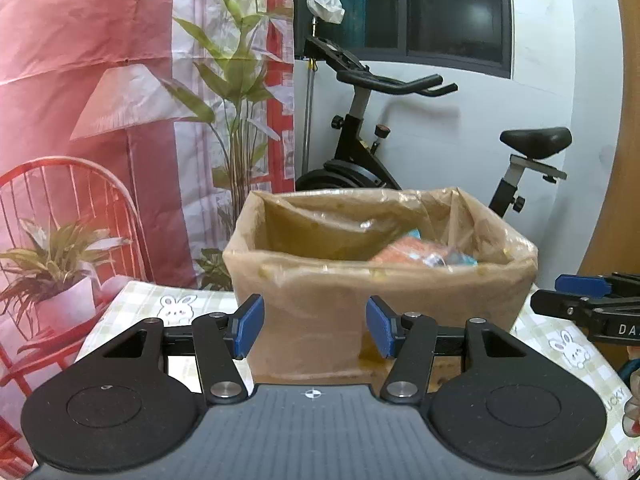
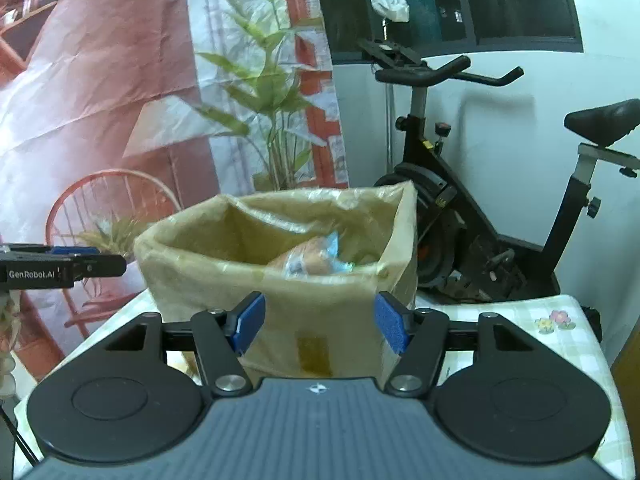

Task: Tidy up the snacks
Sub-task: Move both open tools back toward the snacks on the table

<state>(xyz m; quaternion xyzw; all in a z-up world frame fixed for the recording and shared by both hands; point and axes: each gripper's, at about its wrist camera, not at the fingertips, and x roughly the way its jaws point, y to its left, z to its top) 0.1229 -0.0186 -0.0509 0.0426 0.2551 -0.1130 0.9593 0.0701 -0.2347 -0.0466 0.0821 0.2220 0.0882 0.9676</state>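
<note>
A printed backdrop hung at the left, showing a pink curtain, a lamp, a red chair and leafy plants. Beside it stood a black exercise bike against a pale wall, its saddle toward the right and something white and crumpled atop a pole behind its handlebars. A dark window sat high above the bike. The worktop wore a pale checked cloth with small flower and rabbit prints.

"GenRobot.AI" on the left gripper — "LUCKY" on the tablecloth
</note>
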